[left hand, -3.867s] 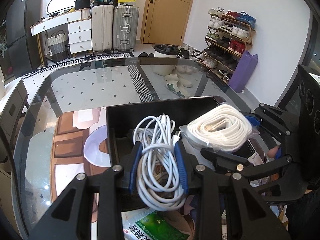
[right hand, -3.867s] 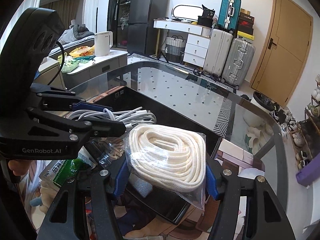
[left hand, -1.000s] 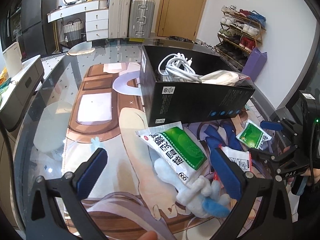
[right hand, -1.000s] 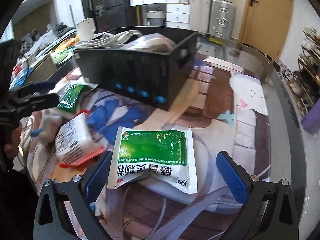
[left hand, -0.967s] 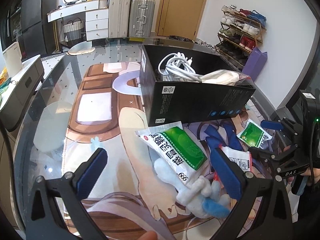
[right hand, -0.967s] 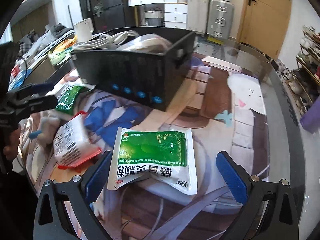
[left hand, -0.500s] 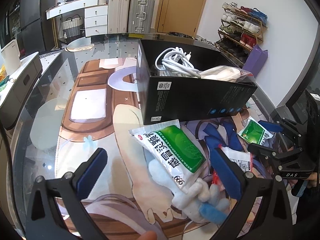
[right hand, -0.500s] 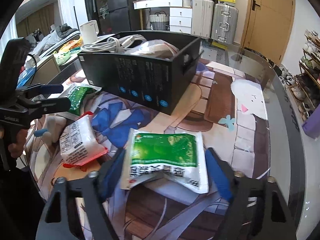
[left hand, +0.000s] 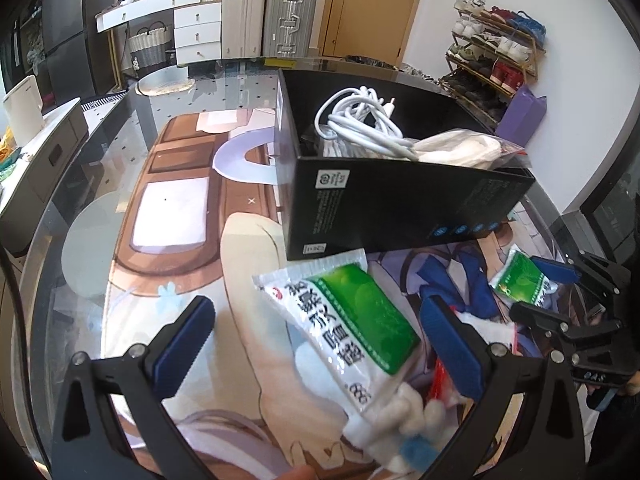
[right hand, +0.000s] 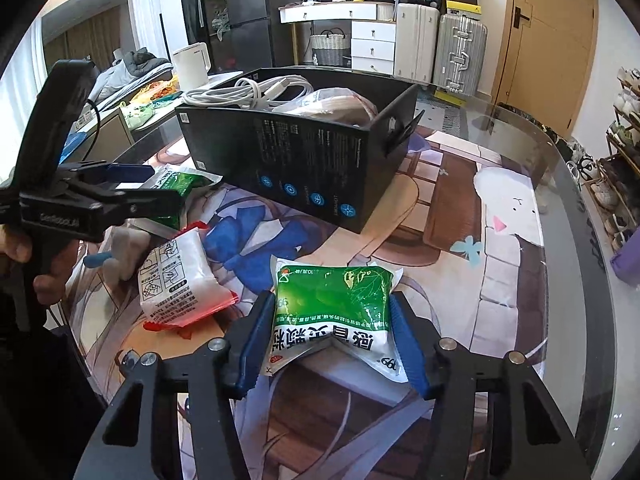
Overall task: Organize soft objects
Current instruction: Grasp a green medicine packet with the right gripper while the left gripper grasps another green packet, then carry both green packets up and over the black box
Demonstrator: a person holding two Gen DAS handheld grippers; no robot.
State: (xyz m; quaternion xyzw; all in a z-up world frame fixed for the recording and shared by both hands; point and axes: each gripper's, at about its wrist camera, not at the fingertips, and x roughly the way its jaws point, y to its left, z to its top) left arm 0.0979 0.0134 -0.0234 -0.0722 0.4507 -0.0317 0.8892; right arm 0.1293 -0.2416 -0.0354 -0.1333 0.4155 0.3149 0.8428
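Printed mat [right hand: 448, 208] over a glass table [right hand: 568, 184] carries the clutter. The right gripper [right hand: 332, 340] is pinched on a green medicine pouch [right hand: 332, 308], which buckles between the pads; it should be raised level so the soft pack is not squeezed out. The left gripper [left hand: 320, 344] is spread wide around a second green pouch [left hand: 352, 320] resting on what seems a plush toy [left hand: 404, 432]. The black box [left hand: 400, 204] holds a white cable [left hand: 360, 120] and a bagged white rope [left hand: 464, 148].
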